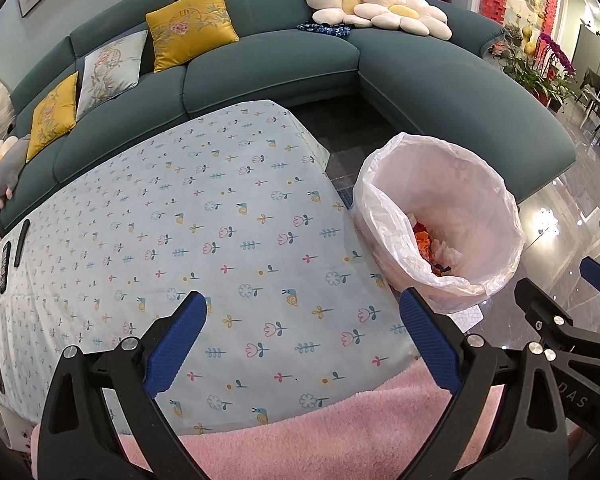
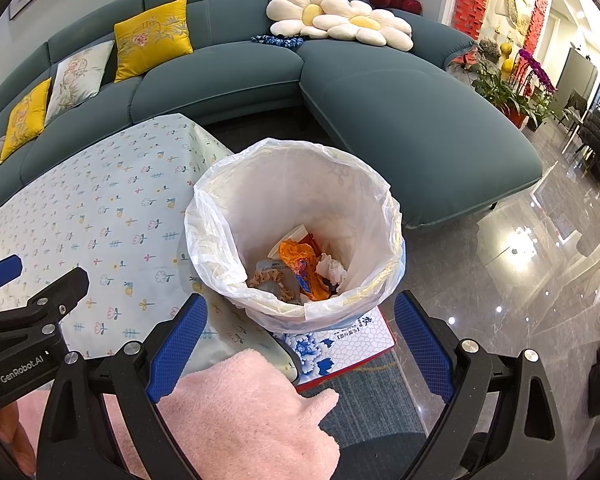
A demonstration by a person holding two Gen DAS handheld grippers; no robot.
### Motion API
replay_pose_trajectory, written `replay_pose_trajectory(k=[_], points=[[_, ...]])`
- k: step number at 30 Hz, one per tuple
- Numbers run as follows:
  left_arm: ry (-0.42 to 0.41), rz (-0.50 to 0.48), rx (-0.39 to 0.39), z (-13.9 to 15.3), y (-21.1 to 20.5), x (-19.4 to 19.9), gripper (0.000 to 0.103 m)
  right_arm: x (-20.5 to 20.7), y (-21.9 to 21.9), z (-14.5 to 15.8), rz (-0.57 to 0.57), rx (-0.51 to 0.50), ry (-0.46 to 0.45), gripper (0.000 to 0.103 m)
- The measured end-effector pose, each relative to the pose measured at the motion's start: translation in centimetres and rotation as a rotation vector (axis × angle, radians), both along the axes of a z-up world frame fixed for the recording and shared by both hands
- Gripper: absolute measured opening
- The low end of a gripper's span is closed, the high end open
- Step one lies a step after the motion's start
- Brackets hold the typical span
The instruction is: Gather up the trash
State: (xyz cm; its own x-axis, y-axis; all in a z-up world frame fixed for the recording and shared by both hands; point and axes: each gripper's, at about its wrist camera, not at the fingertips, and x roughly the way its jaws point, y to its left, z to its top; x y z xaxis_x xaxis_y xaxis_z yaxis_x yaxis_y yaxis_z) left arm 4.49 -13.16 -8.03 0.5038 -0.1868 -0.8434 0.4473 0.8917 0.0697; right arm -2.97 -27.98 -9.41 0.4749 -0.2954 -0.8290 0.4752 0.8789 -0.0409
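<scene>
Right wrist view: both grippers' jaws spread wide, empty, right gripper [image 2: 300, 340] above bin [image 2: 228, 280].

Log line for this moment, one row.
left claw: open, empty, over tablecloth | right claw: open, empty, near bin | bin: lined, holds orange wrapper, tissue

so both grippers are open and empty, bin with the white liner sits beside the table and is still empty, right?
Not quite. The bin is not empty: the right wrist view shows an orange wrapper, crumpled white paper and other scraps at the bottom. The rest holds: the left gripper and right gripper are both open and empty, and the bin sits beside the table.
</scene>
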Motion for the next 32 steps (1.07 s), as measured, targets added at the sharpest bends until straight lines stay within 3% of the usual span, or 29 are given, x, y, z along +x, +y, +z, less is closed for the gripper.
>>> replay_pose_trajectory(k=[32], points=[[0.031,-0.005,-0.018,-0.33,0.09,0.19,0.093,0.11,-0.18,0.14,-0.006,0.000,0.003,0.091]])
